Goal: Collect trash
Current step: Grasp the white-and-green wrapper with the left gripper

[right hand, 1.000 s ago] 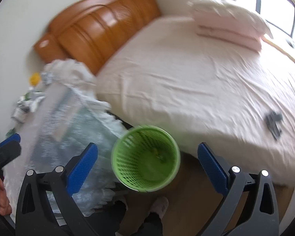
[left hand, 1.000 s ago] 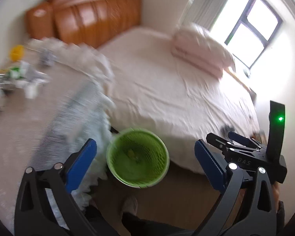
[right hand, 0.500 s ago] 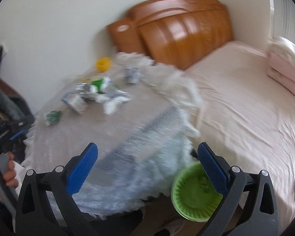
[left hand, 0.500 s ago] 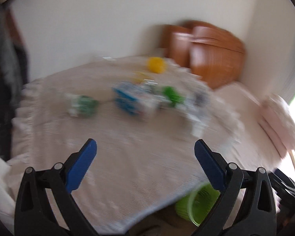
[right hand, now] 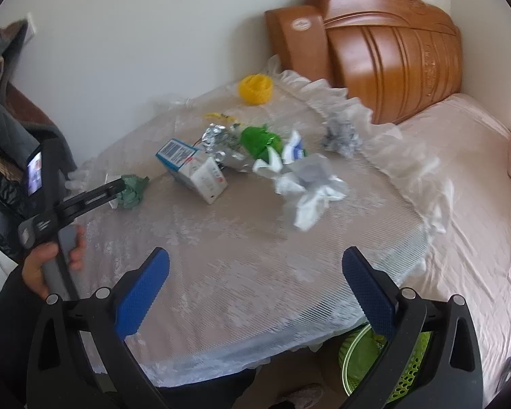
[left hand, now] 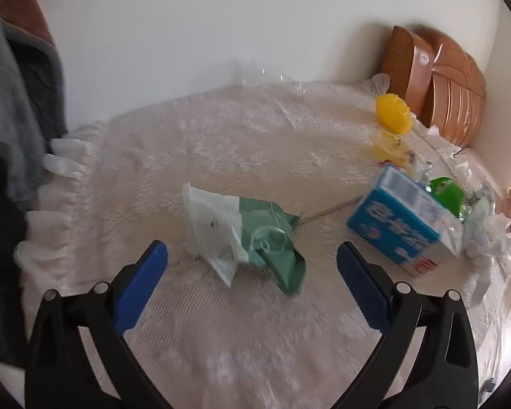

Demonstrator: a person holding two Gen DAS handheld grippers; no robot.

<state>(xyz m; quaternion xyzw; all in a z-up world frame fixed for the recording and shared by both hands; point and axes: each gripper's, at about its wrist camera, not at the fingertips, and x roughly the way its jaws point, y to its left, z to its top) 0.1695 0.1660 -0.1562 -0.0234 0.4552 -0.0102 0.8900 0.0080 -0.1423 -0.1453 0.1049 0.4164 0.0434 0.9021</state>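
Observation:
Trash is scattered on a round table with a lace cloth point(right hand: 221, 272). In the left wrist view a crumpled green-and-white wrapper point(left hand: 245, 235) lies just ahead of my left gripper point(left hand: 250, 248), which is open and empty above the cloth. A blue-and-white carton point(left hand: 402, 225) lies to its right. The right wrist view shows the same carton point(right hand: 194, 167), silver foil point(right hand: 218, 139), a green wrapper point(right hand: 255, 139), white crumpled paper point(right hand: 310, 191) and a yellow cup point(right hand: 255, 88). My right gripper point(right hand: 255, 252) is open and empty, short of the pile. A green basket point(right hand: 405, 361) stands below the table edge.
A bed point(right hand: 477, 204) with a wooden headboard point(right hand: 391, 51) borders the table on the right. Dark clothes point(left hand: 13, 119) hang at the left. A hand point(right hand: 51, 255) holds the left gripper's handle at the table's left side. The white wall is close behind the table.
Both views swung from the green basket and the bed up to the tabletop. The left gripper moved in close to the green-and-white wrapper. Both grippers stayed open.

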